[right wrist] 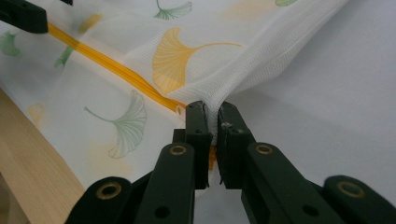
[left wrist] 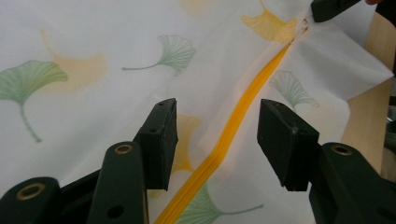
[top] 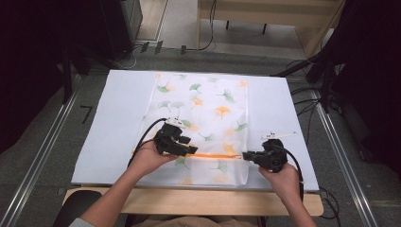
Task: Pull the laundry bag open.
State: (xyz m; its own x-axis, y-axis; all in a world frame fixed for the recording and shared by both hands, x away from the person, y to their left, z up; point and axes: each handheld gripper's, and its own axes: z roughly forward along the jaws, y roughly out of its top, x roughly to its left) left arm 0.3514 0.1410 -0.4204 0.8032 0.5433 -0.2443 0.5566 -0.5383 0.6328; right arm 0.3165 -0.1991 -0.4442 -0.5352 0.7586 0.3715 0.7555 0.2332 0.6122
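Right hand-held gripper [right wrist: 213,135] clamps mesh bag [top: 198,113] edge; left hand-held gripper [left wrist: 217,140] apart astride zipper [left wrist: 233,135] running left-right

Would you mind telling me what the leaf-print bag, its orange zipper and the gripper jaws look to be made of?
Bag: a fine white mesh fabric, likely synthetic; the right gripper view shows a woven grid, and it is thin enough to pucker where pinched.
Zipper: probably plastic or nylon, glossy orange with lengthwise ridges.
Jaws: matt black, seemingly hard plastic, with brass-coloured rivets; the left gripper shows blocky flat pads.
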